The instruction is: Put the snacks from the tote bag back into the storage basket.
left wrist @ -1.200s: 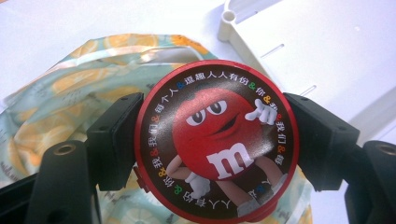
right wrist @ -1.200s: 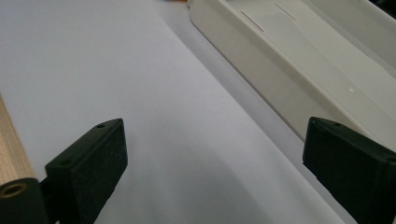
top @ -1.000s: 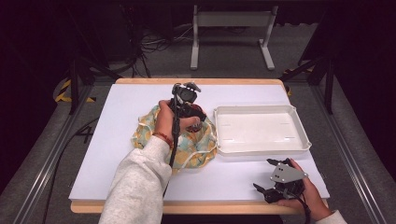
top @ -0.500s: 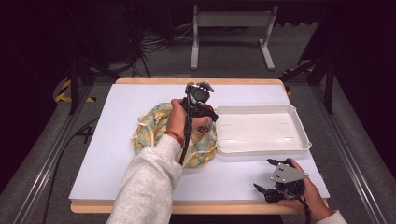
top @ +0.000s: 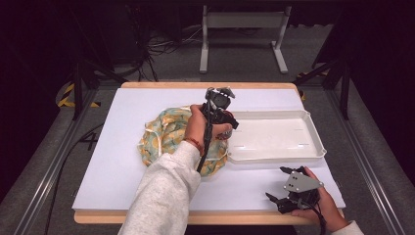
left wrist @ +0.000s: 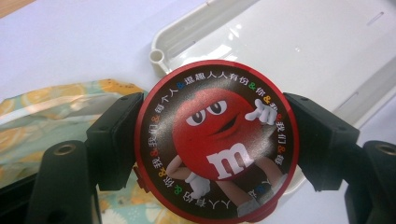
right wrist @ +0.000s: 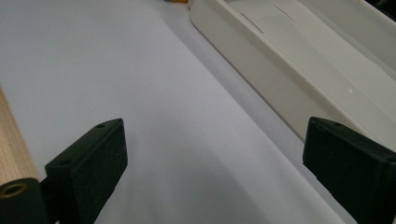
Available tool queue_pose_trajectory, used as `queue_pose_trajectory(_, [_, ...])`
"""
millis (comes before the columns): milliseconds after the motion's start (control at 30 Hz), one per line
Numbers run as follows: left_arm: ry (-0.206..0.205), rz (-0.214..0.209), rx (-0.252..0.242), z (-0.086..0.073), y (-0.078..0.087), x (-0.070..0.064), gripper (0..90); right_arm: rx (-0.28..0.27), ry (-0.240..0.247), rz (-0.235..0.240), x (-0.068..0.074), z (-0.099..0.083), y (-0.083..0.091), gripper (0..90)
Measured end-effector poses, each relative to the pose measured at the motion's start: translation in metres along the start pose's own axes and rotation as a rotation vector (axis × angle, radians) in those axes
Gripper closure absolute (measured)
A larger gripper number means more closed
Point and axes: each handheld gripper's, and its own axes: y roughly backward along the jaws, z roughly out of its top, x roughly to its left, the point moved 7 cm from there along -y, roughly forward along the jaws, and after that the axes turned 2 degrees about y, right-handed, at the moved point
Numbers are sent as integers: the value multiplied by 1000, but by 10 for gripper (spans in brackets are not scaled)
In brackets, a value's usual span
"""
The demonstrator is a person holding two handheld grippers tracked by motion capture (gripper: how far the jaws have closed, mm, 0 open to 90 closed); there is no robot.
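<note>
The desk (top: pixel 122 166) is covered by a white sheet, presumably so that small things stand out against it, and it lies directly beneath both pairs of jaws. The white tray (top: pixel 293 147) is set just ahead of the left jaws and off to one side of the right jaws, its near wall seen close by in the right gripper view; it is judged to be the place where things are to be set down, which would explain why it is kept bare and within short reach. The patterned cloth bag (top: pixel 161 139) is spread open behind and below the left jaws, apparently as the source from which things are taken. The left gripper (top: pixel 226 116) is held above the bag's edge beside the tray, its jaws pinching the round red tin (left wrist: pixel 217 140) by its rim on both sides, a hold that keeps the printed lid facing the camera and the tin level for carrying. The right gripper (top: pixel 281 203) is rested near the desk's front edge, its jaws spread wide with nothing between them, seemingly kept out of the way
</note>
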Motion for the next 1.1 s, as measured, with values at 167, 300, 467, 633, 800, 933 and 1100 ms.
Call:
queue_pose_trajectory(167, [-5, -14, 12, 2, -9, -7, 257, 4, 2, 1, 0, -1, 0, 72])
queue_pose_trajectory(300, [1, -26, 11, 5, -17, -12, 257, -5, -1, 7, 0, 0, 0, 70])
queue_pose_trajectory(467, [-11, -30, 16, 8, -24, -19, 257, 2, -2, 3, 1, -1, 0, 70])
queue_pose_trajectory(633, [-28, -32, 18, 13, -28, -28, 257, 4, 0, 3, 0, -1, 0, 71])
queue_pose_trajectory(800, [-41, -35, 21, 18, -31, -36, 257, 4, 2, 2, 0, -1, 1, 70])
queue_pose_trajectory(933, [-41, -45, 24, 20, -39, -41, 257, 4, 1, 3, 0, -2, 1, 71])
queue_pose_trajectory(1100, [-36, -62, 23, 21, -47, -48, 257, 4, -1, 6, 1, -2, 1, 70])
